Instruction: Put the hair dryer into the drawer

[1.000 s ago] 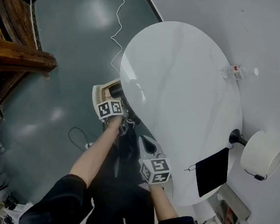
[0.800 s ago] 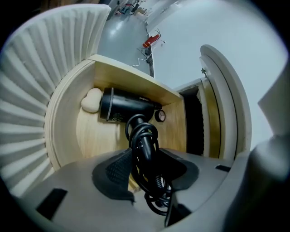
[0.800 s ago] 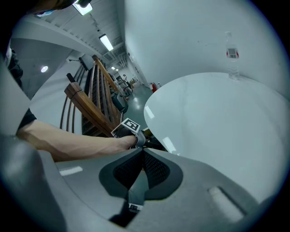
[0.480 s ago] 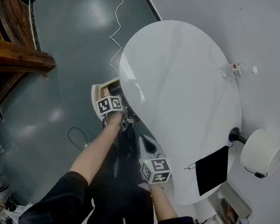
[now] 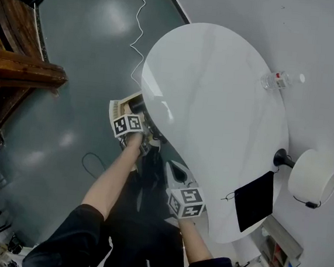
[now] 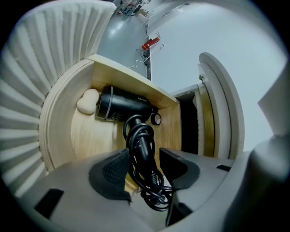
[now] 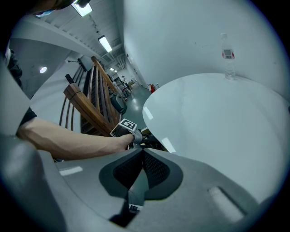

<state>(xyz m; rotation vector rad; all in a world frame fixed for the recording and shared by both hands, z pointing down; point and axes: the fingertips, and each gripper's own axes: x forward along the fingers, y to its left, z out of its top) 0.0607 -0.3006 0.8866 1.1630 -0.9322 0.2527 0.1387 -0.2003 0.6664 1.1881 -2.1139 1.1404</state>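
Note:
The black hair dryer (image 6: 122,106) lies in the open wooden drawer (image 6: 61,122), its handle and coiled cord (image 6: 141,149) pointing back at me. My left gripper (image 6: 142,161) straddles that handle. Its jaws have just been opening, and the right pad stands clear of the cord. In the head view the left gripper (image 5: 136,134) sits at the drawer (image 5: 118,104) under the table's edge. My right gripper (image 7: 142,156) is shut with nothing in it and hangs beside the table edge, also seen in the head view as the right gripper (image 5: 177,171).
A cream pad (image 6: 88,100) and a small round piece (image 6: 156,119) lie in the drawer. The white oval table (image 5: 216,105) bears a water bottle (image 5: 276,80), a black tablet (image 5: 253,203) and a white lamp (image 5: 312,176). Wooden furniture (image 5: 20,69) stands at left.
Both hands keep their places. Only the head camera has drifted slightly.

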